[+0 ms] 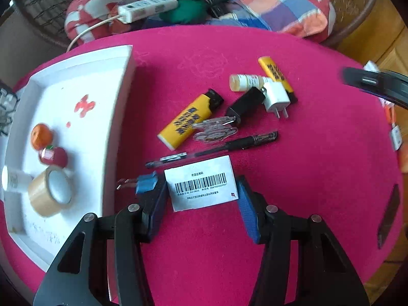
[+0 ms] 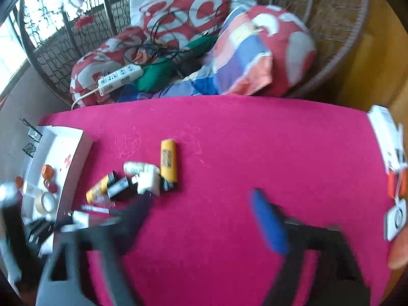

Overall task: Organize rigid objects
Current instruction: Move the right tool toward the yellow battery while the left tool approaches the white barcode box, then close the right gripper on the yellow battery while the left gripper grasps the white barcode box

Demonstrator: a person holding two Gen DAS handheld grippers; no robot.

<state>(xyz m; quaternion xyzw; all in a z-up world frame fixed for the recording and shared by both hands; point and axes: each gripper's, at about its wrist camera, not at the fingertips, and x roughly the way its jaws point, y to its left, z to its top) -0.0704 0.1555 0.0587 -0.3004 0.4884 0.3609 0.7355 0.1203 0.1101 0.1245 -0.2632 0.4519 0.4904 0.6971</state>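
Just right of the shallow white cardboard tray point(image 1: 119, 117), the left gripper point(image 1: 201, 199) stood open astride a flat white barcoded card point(image 1: 202, 182), seemingly to lift it trayward; the right gripper point(image 2: 201, 211) hovered open, empty.

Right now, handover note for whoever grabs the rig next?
Left hand-held gripper: fingers either side of the white barcode card; grip unclear.
Right hand-held gripper: open, empty, blurred.
In the white tray: tan tape roll, red apple-shaped toy, orange ball, white bottle.
Left on the pink cloth: two yellow lighters, white charger plug, black rectangular block, black pen, small pale bottle, clear keychain charm.
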